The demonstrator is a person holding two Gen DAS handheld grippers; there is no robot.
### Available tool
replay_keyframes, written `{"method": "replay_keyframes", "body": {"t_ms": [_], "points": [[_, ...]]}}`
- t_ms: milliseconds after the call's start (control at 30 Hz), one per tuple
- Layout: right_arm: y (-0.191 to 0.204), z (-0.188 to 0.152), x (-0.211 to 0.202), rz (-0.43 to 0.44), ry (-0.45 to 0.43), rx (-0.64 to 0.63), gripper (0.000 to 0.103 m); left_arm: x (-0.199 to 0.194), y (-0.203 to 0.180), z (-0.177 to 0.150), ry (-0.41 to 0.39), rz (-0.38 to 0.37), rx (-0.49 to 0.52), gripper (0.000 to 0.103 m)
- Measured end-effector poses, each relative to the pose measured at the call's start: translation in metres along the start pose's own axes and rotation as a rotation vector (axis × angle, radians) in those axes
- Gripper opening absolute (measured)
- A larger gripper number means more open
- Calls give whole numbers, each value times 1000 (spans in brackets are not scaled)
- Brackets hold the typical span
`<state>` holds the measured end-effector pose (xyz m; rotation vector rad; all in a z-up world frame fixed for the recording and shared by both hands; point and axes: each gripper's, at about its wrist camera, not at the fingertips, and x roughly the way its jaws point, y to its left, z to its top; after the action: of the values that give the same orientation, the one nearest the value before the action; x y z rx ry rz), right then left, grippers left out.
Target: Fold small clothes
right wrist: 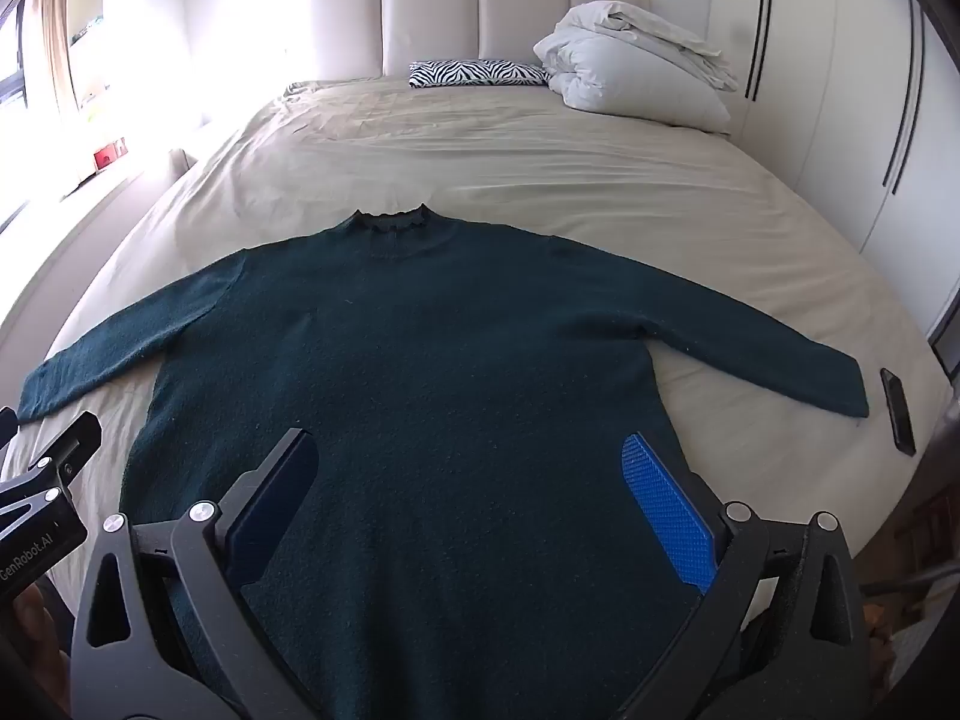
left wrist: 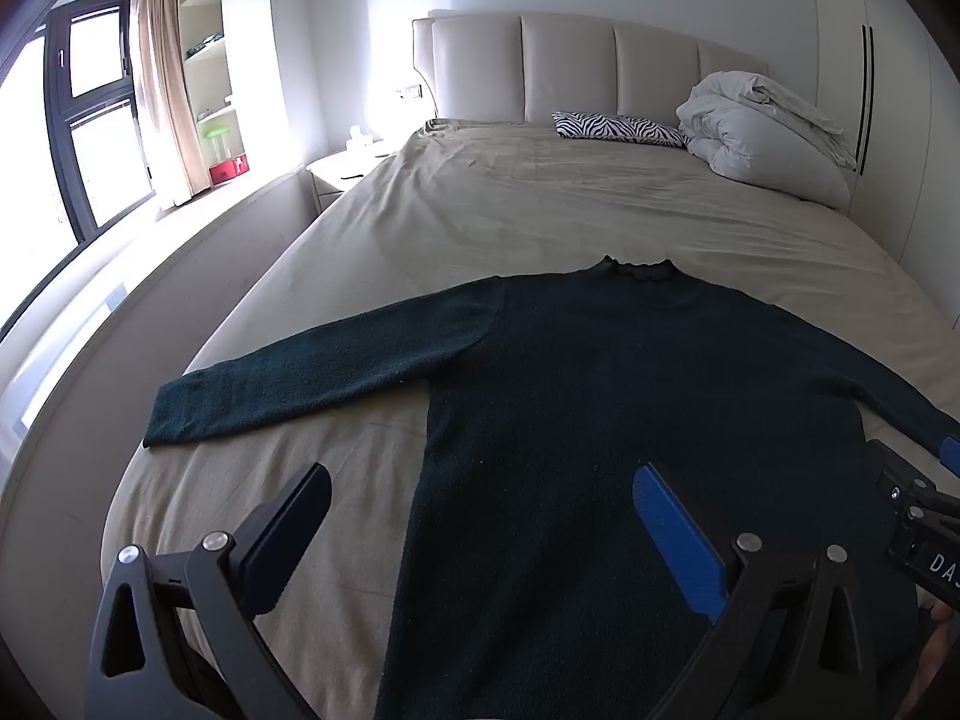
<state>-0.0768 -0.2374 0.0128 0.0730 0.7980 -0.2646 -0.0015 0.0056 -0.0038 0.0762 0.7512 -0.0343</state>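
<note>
Left gripper (left wrist: pixel 480 516) and right gripper (right wrist: pixel 474 480) spread wide, above flat sweater (right wrist: pixel 420 360)

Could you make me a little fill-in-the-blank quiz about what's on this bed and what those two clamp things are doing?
1. The dark green sweater lies flat on the bed with both sleeves spread ____.
2. The left gripper and right gripper both have their jaws ____.
3. The pillow beside the white duvet has a ____ pattern.
4. Near the sweater's right cuff lies a black ____.

Missing words: out; open; zebra; phone
</note>
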Motion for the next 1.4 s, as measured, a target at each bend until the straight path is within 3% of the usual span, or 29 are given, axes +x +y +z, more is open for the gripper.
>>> {"method": "replay_keyframes", "body": {"t_ms": [1400], "points": [[7, -5, 6, -4, 16, -4, 103, 0, 0, 0, 2, -1, -1, 103]]}}
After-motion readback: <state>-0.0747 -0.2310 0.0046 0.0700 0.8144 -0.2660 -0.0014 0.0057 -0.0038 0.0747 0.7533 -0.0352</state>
